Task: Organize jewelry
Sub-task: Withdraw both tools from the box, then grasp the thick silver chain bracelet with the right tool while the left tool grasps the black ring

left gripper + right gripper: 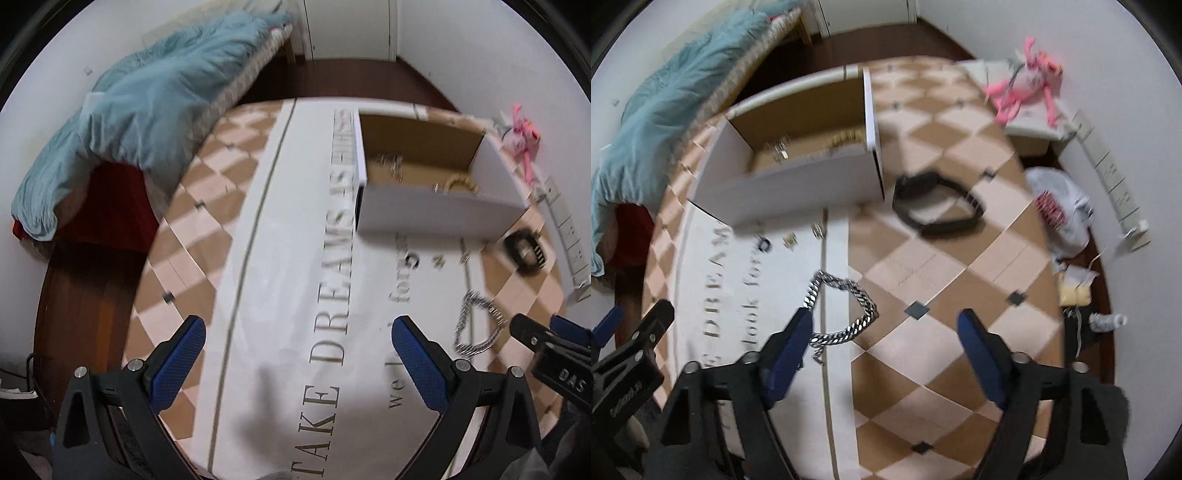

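Note:
A white open box point(436, 212) with a brown inside stands on the table; it holds a gold bracelet point(460, 183) and a silvery piece point(391, 164). The box also shows in the right wrist view point(798, 188). A silver chain bracelet point(846, 310) lies on the table just ahead of my open, empty right gripper point(884, 325), near its left finger; it also shows in the left wrist view point(476, 325). A black band point(938, 206) lies right of the box. Small earrings point(790, 240) lie below the box. My left gripper point(297, 328) is open and empty over the white cloth.
The table point(960, 288) has a tan checkered top with a white lettered runner point(295, 258). A pink plush toy point(1030, 88) sits at the back right. A blue blanket point(147, 110) lies on a bed to the left. A plastic bag point(1060, 210) lies beyond the right edge.

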`<state>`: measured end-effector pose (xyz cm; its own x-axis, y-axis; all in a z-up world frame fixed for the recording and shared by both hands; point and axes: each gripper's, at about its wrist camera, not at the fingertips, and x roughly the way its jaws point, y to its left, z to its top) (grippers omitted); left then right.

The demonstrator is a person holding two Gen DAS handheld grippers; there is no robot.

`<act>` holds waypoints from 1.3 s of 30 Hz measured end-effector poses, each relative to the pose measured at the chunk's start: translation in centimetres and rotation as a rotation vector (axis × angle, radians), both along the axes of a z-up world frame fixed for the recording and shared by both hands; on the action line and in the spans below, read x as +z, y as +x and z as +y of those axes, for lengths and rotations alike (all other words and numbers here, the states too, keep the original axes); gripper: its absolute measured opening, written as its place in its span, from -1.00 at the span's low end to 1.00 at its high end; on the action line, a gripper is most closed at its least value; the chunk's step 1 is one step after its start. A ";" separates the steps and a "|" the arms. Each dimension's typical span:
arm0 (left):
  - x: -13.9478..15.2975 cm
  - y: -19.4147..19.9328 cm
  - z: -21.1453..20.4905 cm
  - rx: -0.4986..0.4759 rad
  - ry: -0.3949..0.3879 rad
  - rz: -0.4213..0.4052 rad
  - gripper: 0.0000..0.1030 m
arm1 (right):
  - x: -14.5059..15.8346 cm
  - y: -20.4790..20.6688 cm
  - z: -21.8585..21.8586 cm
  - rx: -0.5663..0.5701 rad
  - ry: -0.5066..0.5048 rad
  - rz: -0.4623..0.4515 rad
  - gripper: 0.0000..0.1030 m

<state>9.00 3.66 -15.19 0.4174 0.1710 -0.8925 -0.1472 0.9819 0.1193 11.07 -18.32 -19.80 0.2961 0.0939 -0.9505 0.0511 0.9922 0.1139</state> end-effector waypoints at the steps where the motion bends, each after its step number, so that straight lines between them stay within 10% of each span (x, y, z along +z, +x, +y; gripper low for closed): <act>1: -0.5 -0.1 0.0 -0.001 -0.001 0.007 1.00 | -0.8 0.2 0.2 -0.001 -0.001 0.006 0.43; 6: -1.7 -0.3 -0.7 -0.025 0.002 0.034 1.00 | -2.5 0.2 1.2 0.019 -0.038 -0.014 -0.05; 9: -1.8 -0.3 -1.3 -0.037 0.007 0.036 1.00 | -2.7 0.1 2.0 0.058 -0.081 -0.023 -0.85; 26: -4.2 -2.6 -8.9 -0.236 -0.097 0.073 0.93 | -2.0 -3.9 -5.6 -0.060 -0.023 -0.019 -0.84; 31: -4.8 -2.3 -10.4 -0.273 -0.097 0.083 0.10 | -2.2 -3.9 -5.8 -0.067 -0.016 -0.018 -0.84; 39: -4.5 -2.0 -11.2 -0.305 -0.119 0.064 -0.66 | -2.1 -3.9 -5.9 -0.074 -0.012 -0.017 -0.84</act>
